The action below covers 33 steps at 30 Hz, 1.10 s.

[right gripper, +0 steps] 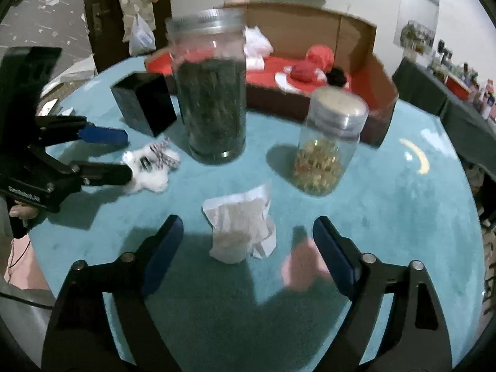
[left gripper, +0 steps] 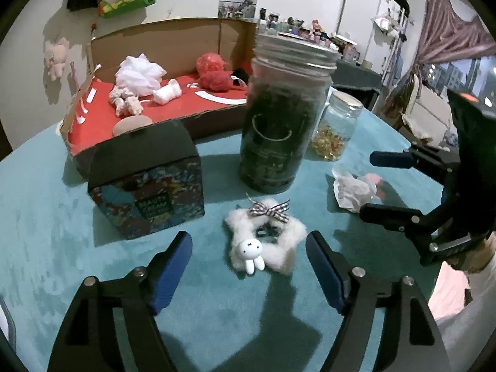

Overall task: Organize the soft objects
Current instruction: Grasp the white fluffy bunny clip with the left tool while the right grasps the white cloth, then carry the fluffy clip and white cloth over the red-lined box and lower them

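A white fluffy star-shaped plush [left gripper: 263,241] with a checked bow and a small rabbit charm lies on the teal table between the open fingers of my left gripper [left gripper: 248,248]. It also shows in the right wrist view [right gripper: 148,167], with the left gripper [right gripper: 127,155] open around it. A crumpled white cloth [right gripper: 241,229] lies between the open fingers of my right gripper [right gripper: 248,232]; it shows in the left wrist view [left gripper: 353,190] beside the right gripper [left gripper: 367,184]. A red-lined cardboard box [left gripper: 217,108] at the back holds white and red soft items.
A tall jar of dark contents [left gripper: 279,114] and a small jar of yellow capsules [left gripper: 334,127] stand mid-table. A dark patterned box [left gripper: 148,186] stands left of the tall jar. A pink soft item [right gripper: 302,266] lies by my right gripper's right finger.
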### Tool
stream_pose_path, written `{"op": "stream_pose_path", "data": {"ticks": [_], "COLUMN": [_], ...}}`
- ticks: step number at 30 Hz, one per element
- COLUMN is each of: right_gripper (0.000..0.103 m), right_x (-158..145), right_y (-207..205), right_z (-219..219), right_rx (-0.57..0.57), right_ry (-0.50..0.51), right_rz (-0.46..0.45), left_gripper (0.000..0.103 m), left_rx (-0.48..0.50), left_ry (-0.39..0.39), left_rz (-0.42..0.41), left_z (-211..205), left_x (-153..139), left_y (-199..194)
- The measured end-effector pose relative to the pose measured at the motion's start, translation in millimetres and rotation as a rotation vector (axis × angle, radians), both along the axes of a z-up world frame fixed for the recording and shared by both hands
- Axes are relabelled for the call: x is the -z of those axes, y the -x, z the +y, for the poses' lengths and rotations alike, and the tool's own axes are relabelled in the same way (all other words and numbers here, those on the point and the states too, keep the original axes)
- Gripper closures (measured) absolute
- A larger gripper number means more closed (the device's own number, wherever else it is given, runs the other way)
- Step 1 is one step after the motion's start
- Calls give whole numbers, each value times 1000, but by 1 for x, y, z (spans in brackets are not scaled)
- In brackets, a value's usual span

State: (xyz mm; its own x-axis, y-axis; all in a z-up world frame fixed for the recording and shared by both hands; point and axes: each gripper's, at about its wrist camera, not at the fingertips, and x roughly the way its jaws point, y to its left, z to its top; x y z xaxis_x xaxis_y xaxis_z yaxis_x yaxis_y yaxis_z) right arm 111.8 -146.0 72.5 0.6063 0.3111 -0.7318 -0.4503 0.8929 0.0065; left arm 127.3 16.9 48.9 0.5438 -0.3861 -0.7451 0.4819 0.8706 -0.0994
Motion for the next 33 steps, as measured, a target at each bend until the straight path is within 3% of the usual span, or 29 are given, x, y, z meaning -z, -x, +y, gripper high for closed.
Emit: {"op": "stream_pose_path", "data": {"ticks": [9,12,14,15,21,33], "right_gripper": [17,19,39,70,75,75], "right_x": [3,4,7,9,2,-19], "right_y": [-6,-8,-10,-11,-10,-3], "right_z": [7,8,10,9,6,9], "right_rx": [14,15,13,15,4,-6], "right_ry": [29,24,25,17,-49,-66], "right_rz": [22,38,56,68,68,2], "left_gripper": [23,33,49,55,56,56], "left_rx": [36,47,47,46,35,26], "left_ry": [-123,-120,-111,-104,0,12], "left_rz": [7,-3,-9,-8,25,-13], "left_z": [-19,-19,-18,-18,-10,-9], "left_x": [15,14,12,11,-1,-16], "left_y": [-8,-7,-5,-4,-1,4]}}
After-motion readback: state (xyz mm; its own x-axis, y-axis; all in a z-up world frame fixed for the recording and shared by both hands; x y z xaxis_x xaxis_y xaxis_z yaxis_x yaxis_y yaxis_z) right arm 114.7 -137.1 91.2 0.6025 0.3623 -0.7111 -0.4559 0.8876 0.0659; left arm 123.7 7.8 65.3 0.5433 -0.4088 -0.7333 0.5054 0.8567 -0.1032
